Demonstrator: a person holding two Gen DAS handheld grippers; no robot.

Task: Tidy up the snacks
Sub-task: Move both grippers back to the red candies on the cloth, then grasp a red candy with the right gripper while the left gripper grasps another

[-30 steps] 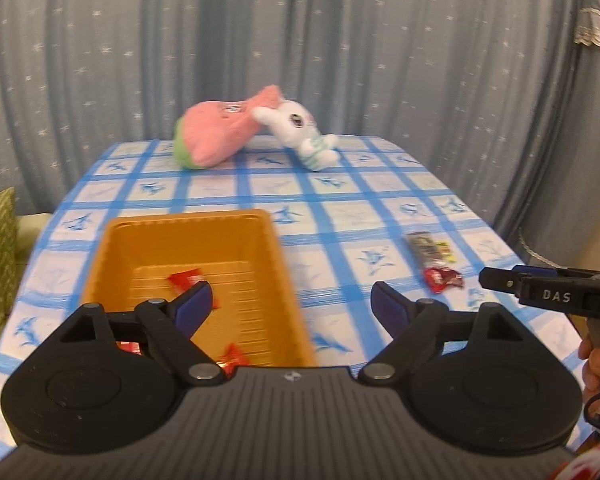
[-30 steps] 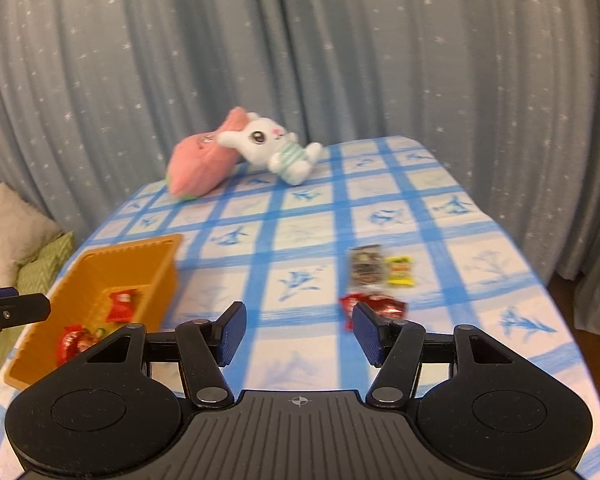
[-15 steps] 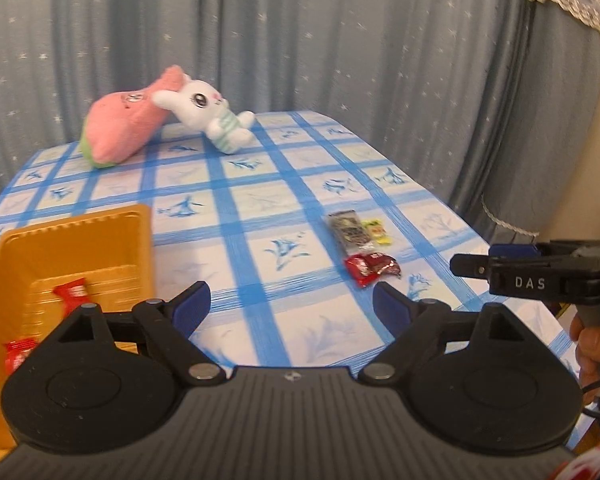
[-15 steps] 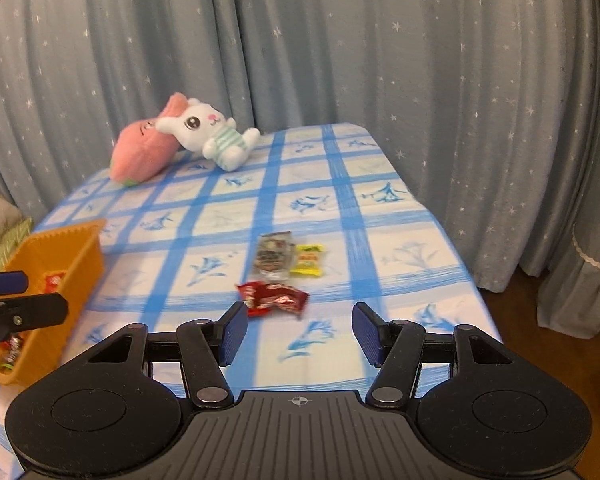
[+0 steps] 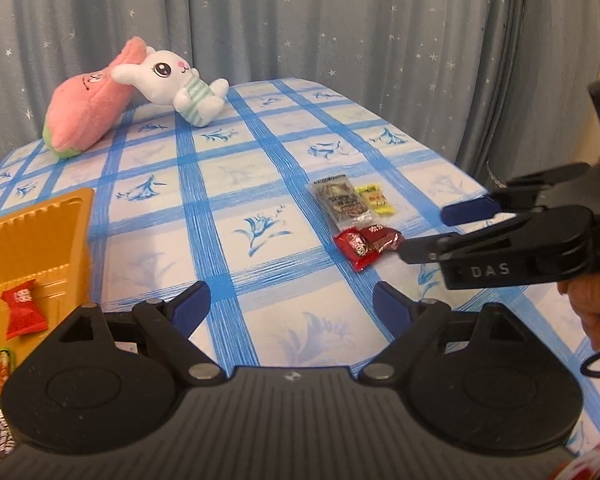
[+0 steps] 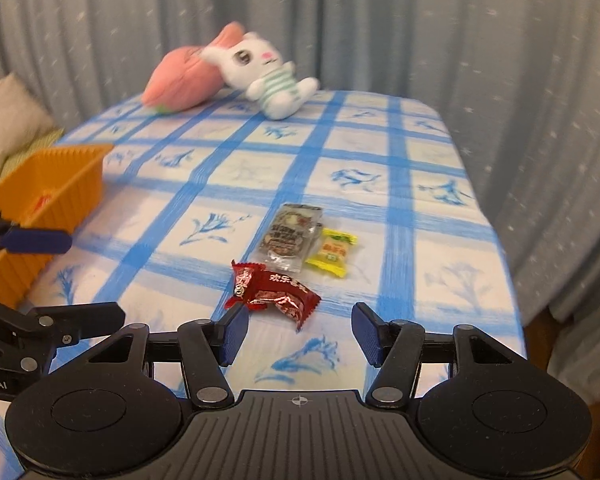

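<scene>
A red snack packet (image 6: 274,290) lies on the blue-checked tablecloth (image 6: 228,168), with a brown-and-clear packet (image 6: 290,236) and a yellow candy (image 6: 332,254) just behind it. My right gripper (image 6: 300,334) is open and empty, its fingertips just short of the red packet. In the left wrist view the same red packet (image 5: 366,242) sits by the right gripper's fingers (image 5: 472,210). My left gripper (image 5: 290,306) is open and empty over the cloth. The orange basket (image 5: 40,240) at the left holds several red packets (image 5: 24,312).
A pink plush (image 5: 86,118) and a white rabbit plush (image 5: 176,80) lie at the table's far end. Grey starred curtains hang behind. The table's right edge (image 6: 496,240) runs close to the snacks. A cushion (image 6: 8,128) sits at the left beyond the table.
Both grippers have swung right, away from the basket and toward the loose snacks. The right gripper has come closer to the red packet. Both stay open.
</scene>
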